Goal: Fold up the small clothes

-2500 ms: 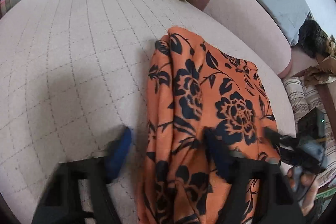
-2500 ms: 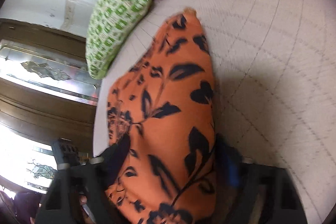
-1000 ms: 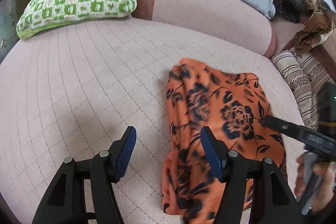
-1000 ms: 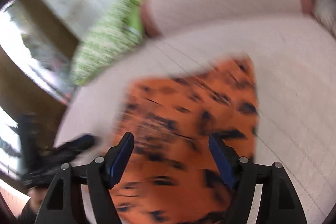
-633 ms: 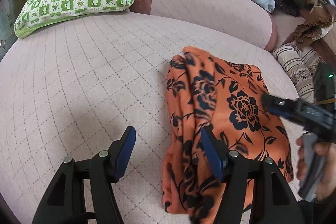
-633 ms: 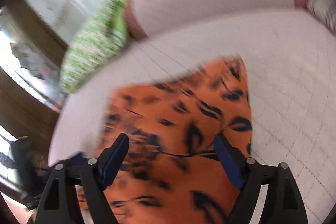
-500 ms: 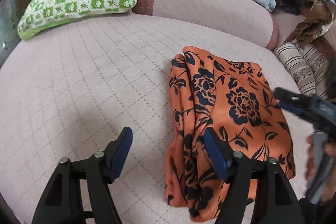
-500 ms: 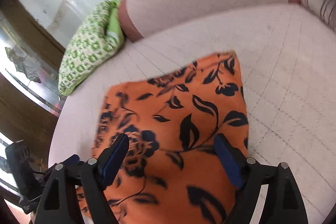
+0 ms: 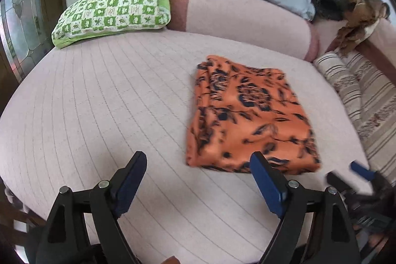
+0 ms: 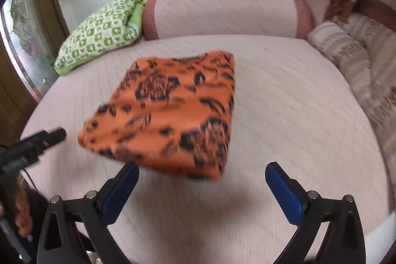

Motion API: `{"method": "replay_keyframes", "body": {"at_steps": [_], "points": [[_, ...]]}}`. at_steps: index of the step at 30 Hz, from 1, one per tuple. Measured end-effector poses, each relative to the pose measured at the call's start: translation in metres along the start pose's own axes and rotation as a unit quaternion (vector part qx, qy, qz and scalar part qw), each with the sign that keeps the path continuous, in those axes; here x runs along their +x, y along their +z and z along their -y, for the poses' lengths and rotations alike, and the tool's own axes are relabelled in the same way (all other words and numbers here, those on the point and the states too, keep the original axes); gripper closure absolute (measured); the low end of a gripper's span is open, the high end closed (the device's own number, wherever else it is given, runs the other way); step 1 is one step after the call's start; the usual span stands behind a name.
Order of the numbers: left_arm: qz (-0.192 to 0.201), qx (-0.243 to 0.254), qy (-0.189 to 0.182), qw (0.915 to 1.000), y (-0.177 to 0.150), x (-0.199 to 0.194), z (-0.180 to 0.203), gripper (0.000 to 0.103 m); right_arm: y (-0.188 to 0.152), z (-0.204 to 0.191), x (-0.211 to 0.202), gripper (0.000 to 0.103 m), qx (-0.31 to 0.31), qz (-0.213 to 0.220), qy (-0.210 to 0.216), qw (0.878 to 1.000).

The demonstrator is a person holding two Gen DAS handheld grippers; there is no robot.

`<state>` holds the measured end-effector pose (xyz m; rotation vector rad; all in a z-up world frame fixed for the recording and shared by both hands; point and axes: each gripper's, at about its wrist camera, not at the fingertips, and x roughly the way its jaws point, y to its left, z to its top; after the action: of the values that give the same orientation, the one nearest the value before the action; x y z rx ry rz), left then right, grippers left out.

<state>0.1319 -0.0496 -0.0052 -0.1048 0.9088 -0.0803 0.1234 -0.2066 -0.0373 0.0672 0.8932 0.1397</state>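
From the left wrist view, the left gripper (image 9: 198, 180) hovers over the pale pink quilted mattress (image 9: 99, 103), its blue-padded fingers spread wide with only bare mattress between them; the jaws have just been opening. The orange floral garment (image 9: 247, 120) lies folded flat into a rough rectangle on the mattress, ahead of this gripper and slightly to its right, touched by neither tool. Half a second earlier the right finger overlapped the garment's near edge; now the garment sits farther off and clear of both fingers. Beyond the garment, a green checked pillow (image 9: 113, 9) rests at the mattress's far left, beside a pink bolster (image 9: 247, 14). The right gripper (image 9: 351, 177) shows blurred at the garment's lower right corner. From the right wrist view, the right gripper (image 10: 201, 183) has its jaws standing wide apart, having just been opening, with nothing between them. The folded garment (image 10: 170, 113) lies just ahead, and more bare mattress (image 10: 284, 103) separates it from the fingers than before. The left gripper (image 10: 37, 140) pokes in to the garment's left.
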Motion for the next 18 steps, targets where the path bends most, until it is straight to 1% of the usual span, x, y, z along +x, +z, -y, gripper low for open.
{"method": "replay_keyframes", "body": {"at_steps": [2, 5, 11, 13, 18], "points": [[0.008, 0.004, -0.005, 1.0000, -0.002, -0.012, 0.008, 0.011, -0.008, -0.004, -0.006, 0.000, -0.008, -0.003, -0.005, 1.000], [0.027, 0.014, 0.001, 0.9995, -0.002, -0.028, 0.016, 0.007, -0.011, -0.012, -0.020, 0.000, -0.026, 0.008, -0.025, 0.999], [0.047, 0.015, 0.026, 0.9985, 0.001, -0.043, 0.023, 0.007, 0.000, -0.016, -0.057, 0.000, -0.029, 0.063, -0.055, 0.996], [0.047, 0.017, 0.034, 0.9982, 0.001, -0.044, 0.027, 0.007, 0.006, -0.016, -0.063, 0.000, -0.023, 0.065, -0.067, 0.995], [0.053, 0.036, 0.043, 0.9970, -0.002, -0.047, 0.037, 0.004, 0.011, -0.018, -0.068, 0.000, -0.016, 0.070, -0.080, 0.994]]}}
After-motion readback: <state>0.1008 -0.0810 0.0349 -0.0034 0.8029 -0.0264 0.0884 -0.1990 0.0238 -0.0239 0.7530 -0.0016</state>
